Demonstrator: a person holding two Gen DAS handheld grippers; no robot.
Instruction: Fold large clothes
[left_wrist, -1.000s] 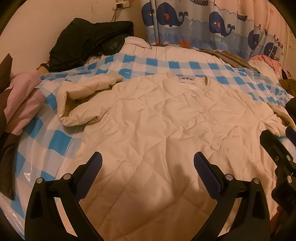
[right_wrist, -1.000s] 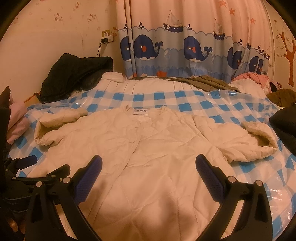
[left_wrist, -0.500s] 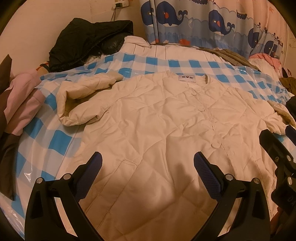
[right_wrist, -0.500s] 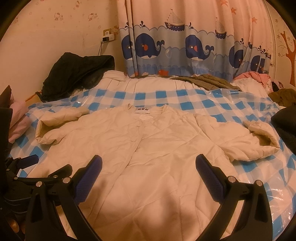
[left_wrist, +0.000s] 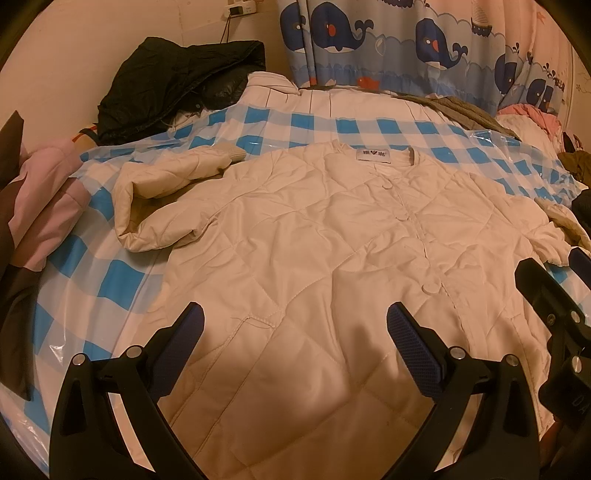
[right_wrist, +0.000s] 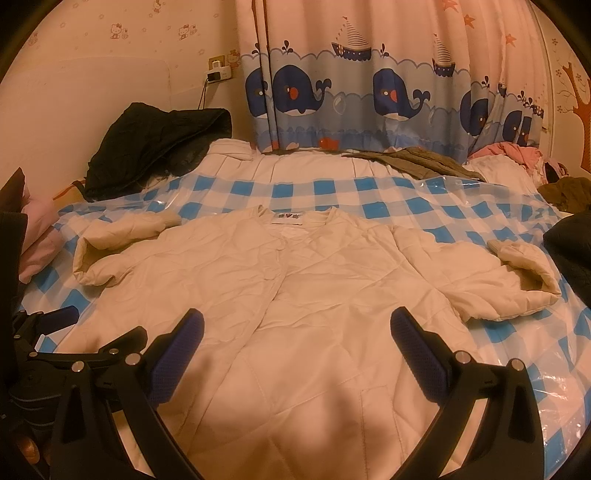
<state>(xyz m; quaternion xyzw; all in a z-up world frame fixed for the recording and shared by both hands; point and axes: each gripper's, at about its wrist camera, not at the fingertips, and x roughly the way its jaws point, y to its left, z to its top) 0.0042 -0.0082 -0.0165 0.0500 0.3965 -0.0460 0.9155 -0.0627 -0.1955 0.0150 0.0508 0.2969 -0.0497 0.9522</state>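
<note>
Left wrist view: left gripper (left_wrist: 295, 325) with jaws spread wide and empty, above the lower front of the cream quilted jacket (left_wrist: 332, 240), spread face-up on the checked plastic sheet (left_wrist: 114, 280).
Right gripper (right_wrist: 295, 328) likewise gapes empty over the hem. Risk — the puffy, slick shell may slip from a shallow pinch, or a bite may catch only the top layer and split the buttoned front. Sleeves lie doubled back in soft rolls; the glossy sheet could drag along with the fold.
</note>
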